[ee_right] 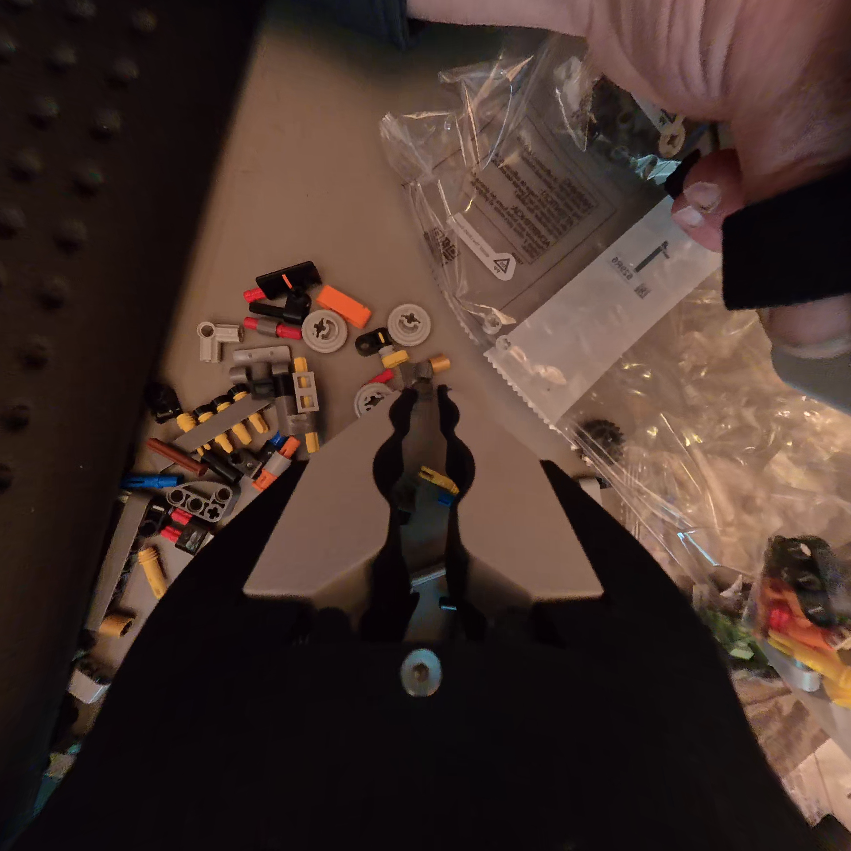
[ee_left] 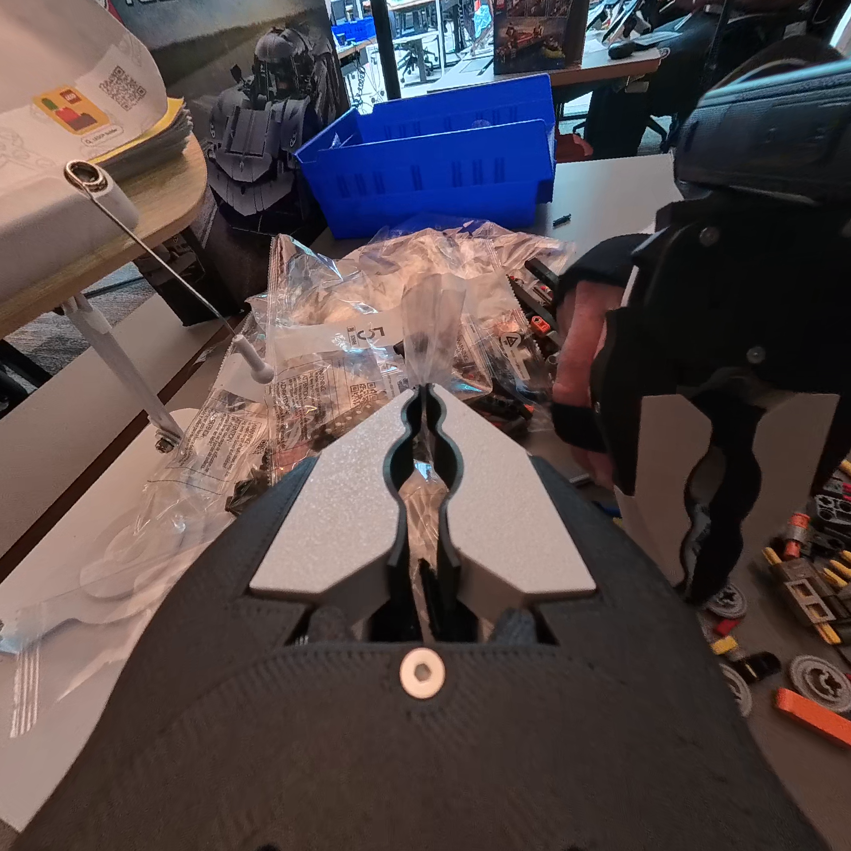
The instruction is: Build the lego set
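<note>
Plastic bag (ee_left: 430,322) is pinched in left tongs (ee_left: 423,391), while right tongs (ee_right: 423,391), slightly spread, should descend squarely onto the near grey connector (ee_right: 416,370).

The left wrist view is bright — daylight enters from windows (ee_left: 414,50) at 12 o'clock, glaring off clear plastic bags (ee_left: 368,322). The right wrist view is dim and warm-tinted — the hand (ee_right: 737,92) at 1 o'clock is blurred. Both bend at the edges.

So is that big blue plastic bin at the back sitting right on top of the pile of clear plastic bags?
No, the blue plastic bin stands on the table behind the clear plastic bags, not on them.
</note>
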`<action>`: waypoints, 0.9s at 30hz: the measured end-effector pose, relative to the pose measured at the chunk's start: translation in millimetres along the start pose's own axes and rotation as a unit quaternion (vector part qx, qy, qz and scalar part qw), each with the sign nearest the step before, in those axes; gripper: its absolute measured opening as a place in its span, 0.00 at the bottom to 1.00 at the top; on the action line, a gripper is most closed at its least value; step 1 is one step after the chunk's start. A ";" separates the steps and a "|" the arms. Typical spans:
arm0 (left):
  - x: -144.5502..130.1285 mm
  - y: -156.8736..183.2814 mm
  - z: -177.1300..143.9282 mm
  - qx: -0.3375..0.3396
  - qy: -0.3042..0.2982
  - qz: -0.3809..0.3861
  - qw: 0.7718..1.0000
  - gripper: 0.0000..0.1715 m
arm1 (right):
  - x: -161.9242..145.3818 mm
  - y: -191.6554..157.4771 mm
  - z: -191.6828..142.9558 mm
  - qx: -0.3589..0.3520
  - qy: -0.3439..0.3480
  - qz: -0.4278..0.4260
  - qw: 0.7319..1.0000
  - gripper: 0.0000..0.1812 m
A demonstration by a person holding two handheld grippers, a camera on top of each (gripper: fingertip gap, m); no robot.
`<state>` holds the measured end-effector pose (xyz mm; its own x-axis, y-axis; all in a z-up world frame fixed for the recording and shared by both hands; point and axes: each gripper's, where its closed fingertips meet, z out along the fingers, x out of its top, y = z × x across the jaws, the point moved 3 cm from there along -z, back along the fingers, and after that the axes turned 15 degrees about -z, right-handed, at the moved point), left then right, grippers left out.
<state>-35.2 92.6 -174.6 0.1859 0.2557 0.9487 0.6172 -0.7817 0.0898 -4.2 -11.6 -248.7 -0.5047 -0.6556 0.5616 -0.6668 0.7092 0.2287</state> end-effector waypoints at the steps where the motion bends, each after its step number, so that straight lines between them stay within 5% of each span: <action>1: 0.0 0.0 -0.1 0.000 0.000 0.000 1.000 0.00 | 0.2 0.2 0.4 -0.001 -0.001 -0.002 1.000 0.04; 12: -0.3 0.4 0.7 -0.001 -0.001 0.000 1.000 0.00 | 4.2 0.9 4.2 -0.001 0.002 0.001 1.000 0.09; 27: -0.7 0.3 1.2 -0.002 -0.001 -0.001 1.000 0.00 | -0.6 9.7 -9.2 -0.027 0.010 0.005 1.000 0.03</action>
<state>-34.3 92.9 -175.6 0.1863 0.2582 0.9479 0.6147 -0.7833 0.0926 -5.3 -1.9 -239.4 -0.5006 -0.6431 0.5795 -0.6304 0.7296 0.2650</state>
